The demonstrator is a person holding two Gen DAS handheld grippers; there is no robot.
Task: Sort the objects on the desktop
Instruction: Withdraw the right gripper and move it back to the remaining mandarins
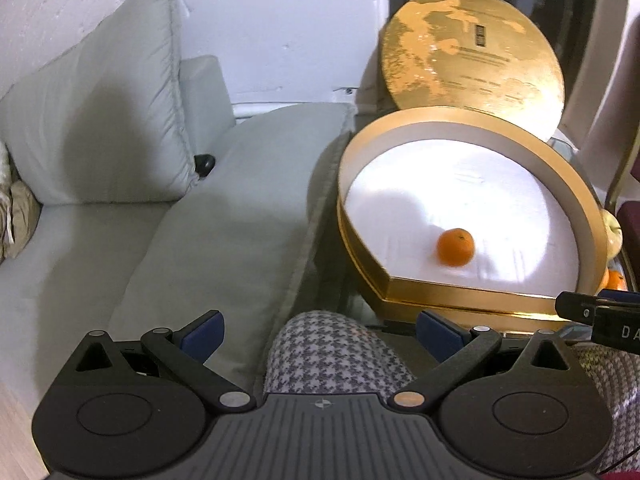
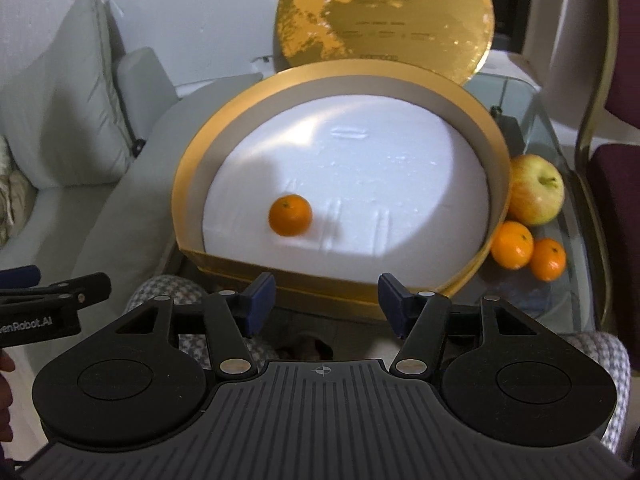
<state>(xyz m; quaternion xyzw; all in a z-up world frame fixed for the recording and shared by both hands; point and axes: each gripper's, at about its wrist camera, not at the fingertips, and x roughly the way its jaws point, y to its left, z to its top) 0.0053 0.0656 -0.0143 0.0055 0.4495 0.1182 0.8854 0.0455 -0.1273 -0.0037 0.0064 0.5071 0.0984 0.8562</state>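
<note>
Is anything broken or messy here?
The gold lid leaning behind the box looks worn: its shiny coating has flaked off in big patches. Just one tangerine sits inside; two others and the apple remain outside.

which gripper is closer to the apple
Right. The right gripper sits at the box's near edge, the apple ahead to its right. The left gripper is farther left.
</note>
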